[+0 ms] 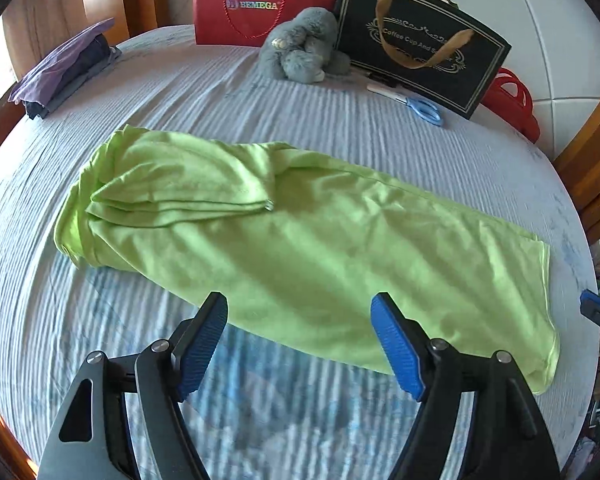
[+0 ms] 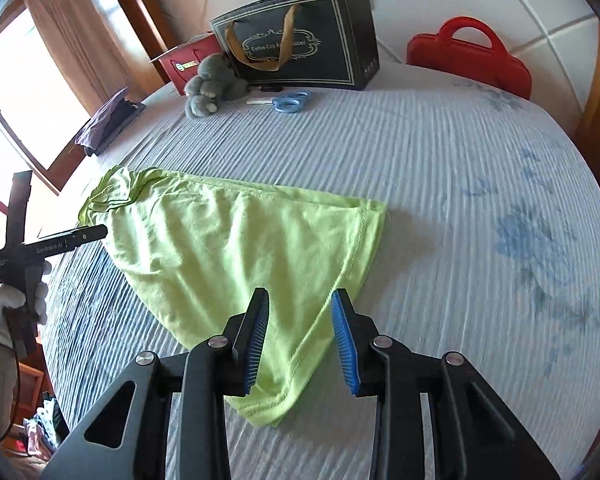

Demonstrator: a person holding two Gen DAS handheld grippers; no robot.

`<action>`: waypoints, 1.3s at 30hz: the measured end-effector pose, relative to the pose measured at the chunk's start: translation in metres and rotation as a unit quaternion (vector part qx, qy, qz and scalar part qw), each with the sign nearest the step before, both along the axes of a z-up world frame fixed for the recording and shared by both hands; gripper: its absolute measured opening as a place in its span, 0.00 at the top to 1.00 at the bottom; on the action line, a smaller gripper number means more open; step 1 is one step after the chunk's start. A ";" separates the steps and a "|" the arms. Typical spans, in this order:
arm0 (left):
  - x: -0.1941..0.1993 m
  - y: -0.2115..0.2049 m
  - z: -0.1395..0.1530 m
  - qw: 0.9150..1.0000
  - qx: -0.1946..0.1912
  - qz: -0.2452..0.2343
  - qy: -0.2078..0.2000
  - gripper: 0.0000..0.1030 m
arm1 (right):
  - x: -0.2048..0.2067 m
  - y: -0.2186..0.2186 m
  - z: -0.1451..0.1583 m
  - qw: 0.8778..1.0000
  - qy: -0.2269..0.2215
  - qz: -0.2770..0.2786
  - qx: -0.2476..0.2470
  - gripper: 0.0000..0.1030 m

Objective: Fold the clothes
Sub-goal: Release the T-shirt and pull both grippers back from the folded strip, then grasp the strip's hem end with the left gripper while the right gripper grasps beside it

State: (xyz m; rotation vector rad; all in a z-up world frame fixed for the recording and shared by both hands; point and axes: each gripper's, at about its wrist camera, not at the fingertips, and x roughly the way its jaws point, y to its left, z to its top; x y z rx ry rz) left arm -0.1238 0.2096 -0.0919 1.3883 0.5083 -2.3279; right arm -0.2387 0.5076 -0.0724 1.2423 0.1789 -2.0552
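Your right gripper [image 2: 300, 300] stands open astride the near hem corner of the green shirt [image 2: 236, 248], seemingly not yet pinching. Your left gripper [image 1: 298, 312] hovers open over the shirt's long edge. The shirt lies mid-bed, folded lengthwise; next, close on both ends for the crosswise fold.

The garment [image 1: 284, 240] is plain lime green. The bed sheet [image 1: 260, 96] under it is pale grey-blue with fine ribbed stripes and faded blue flower prints. The left gripper [image 1: 298, 310] and right gripper [image 2: 300, 300] are black with ridged blue pads [image 2: 344, 340]. One paper bag [image 1: 252, 12] is red with white lettering and a red cord; the other bag [image 1: 416, 40] is black with gold ornament and tan ribbon handles. The plush toy [image 1: 300, 46] is grey, the scissors [image 1: 424, 110] have light blue handles, the case [image 2: 472, 56] is red, and the folded clothes [image 1: 64, 68] are purple and dark navy.
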 end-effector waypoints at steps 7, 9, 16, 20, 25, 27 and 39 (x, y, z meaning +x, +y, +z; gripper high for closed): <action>-0.005 0.112 -0.013 0.998 0.002 0.058 0.020 0.22 | -0.036 -0.014 -0.017 0.988 0.033 0.148 0.017 0.39; -0.008 0.134 -0.017 0.996 0.001 0.085 0.018 0.22 | -0.047 -0.014 -0.023 0.979 0.041 0.199 0.018 0.33; -0.016 0.208 -0.031 0.984 -0.001 0.177 0.009 0.21 | -0.063 -0.002 -0.031 0.945 0.071 0.320 -0.013 0.21; -0.016 0.227 -0.026 0.976 -0.011 0.214 0.022 0.21 | -0.067 -0.008 -0.036 0.933 0.080 0.352 -0.014 0.20; -0.014 0.252 -0.033 0.969 -0.019 0.245 0.016 0.20 | -0.076 -0.013 -0.046 0.913 0.100 0.395 -0.007 0.17; -0.022 0.258 -0.035 0.965 -0.024 0.261 0.013 0.19 | -0.084 -0.014 -0.052 0.910 0.094 0.404 -0.007 0.17; -0.075 0.261 -0.038 0.946 -0.023 0.321 -0.037 0.13 | -0.112 -0.031 -0.067 0.892 0.061 0.449 -0.015 0.16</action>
